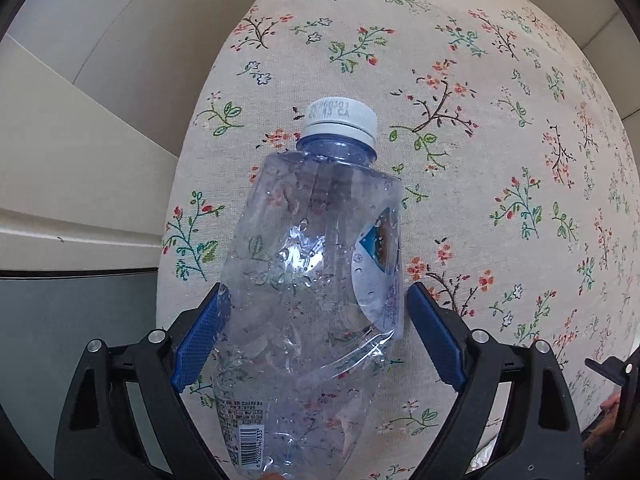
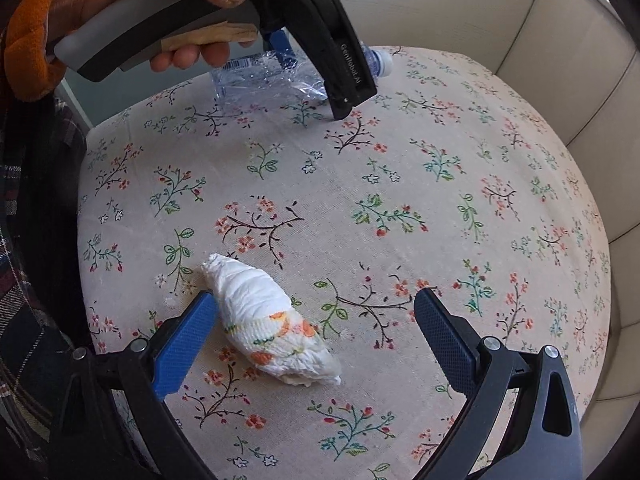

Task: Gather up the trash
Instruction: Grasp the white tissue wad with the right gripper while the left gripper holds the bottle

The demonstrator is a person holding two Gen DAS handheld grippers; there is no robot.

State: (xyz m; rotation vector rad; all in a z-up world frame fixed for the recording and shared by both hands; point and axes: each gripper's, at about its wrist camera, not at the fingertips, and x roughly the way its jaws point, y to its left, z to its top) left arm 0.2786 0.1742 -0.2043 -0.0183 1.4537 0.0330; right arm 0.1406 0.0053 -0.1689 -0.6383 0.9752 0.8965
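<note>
Left gripper [image 1: 316, 336]: jaws wide, straddling crushed bottle [image 1: 316, 260], lower centre; smooth plastic may squirt out.
Right gripper [image 2: 316, 340]: jaws wide; tissue wad [image 2: 272, 320] off-centre, may escape.

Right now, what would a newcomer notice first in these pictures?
A crushed clear plastic bottle with a white cap lies on the floral tablecloth, between the open left gripper. Nearer the person, a crumpled white tissue with an orange print lies by the open right gripper.
</note>
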